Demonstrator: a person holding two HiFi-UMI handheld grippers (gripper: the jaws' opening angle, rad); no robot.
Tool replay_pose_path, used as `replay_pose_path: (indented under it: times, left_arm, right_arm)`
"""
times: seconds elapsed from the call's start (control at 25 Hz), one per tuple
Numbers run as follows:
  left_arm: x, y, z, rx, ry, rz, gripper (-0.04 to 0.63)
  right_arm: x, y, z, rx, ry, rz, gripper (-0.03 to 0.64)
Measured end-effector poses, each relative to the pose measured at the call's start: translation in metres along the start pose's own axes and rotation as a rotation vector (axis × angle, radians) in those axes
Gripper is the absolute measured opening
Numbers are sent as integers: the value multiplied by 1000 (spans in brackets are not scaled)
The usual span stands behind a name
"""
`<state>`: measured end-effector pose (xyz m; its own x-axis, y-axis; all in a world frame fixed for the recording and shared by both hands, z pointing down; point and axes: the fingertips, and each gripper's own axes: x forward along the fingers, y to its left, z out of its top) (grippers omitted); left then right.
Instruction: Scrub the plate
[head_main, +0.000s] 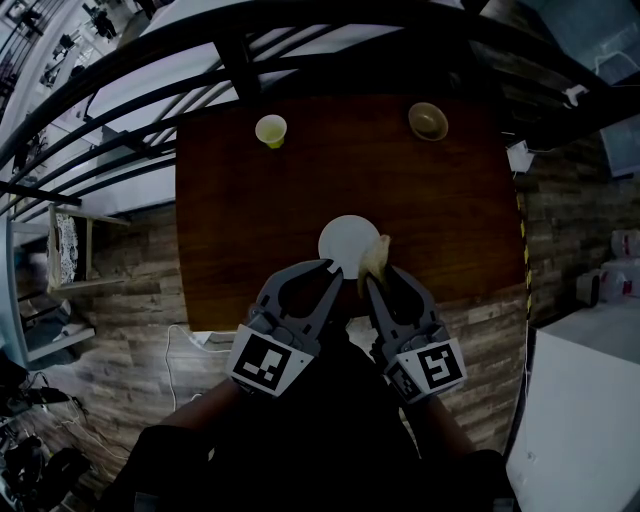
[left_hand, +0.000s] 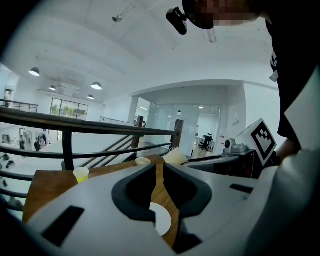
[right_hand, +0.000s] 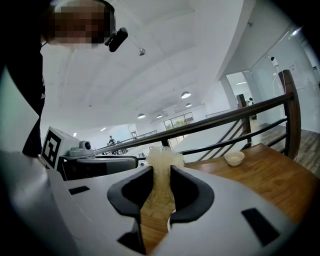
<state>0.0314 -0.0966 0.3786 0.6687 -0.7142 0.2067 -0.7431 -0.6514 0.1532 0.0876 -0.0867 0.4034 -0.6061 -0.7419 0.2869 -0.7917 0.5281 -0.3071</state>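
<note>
A round white plate lies on the dark wooden table, near its front edge. My right gripper is shut on a pale yellow sponge, which sits at the plate's right front rim. In the right gripper view the sponge stands up between the jaws of that gripper. My left gripper hovers over the plate's near left edge, jaws nearly together with nothing between them. Through the narrow gap of the left gripper I see wood and part of the plate.
A yellow paper cup stands at the table's far left, a small beige bowl at the far right. A dark metal railing runs behind the table. The floor around it is wood plank.
</note>
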Motion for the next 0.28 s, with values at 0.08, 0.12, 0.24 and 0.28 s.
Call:
replay_pose_path:
  times: [0.08,0.12,0.24,0.28]
  left_arm:
    - [-1,0,0,1,0,-2,57]
    - [-1,-1,0,3,0,-3,57]
    - [-1,-2,0,6,2,-5,57]
    - [-1,-2,0,6,2,-5,57]
  right_arm:
    - [0,1,1,-10,-8,1,117]
    - [0,2,2,-17,-10,2,117]
    - [-1,3,3,-39,-16,6,117]
    - [-1,4,3,-46,-18,8,117]
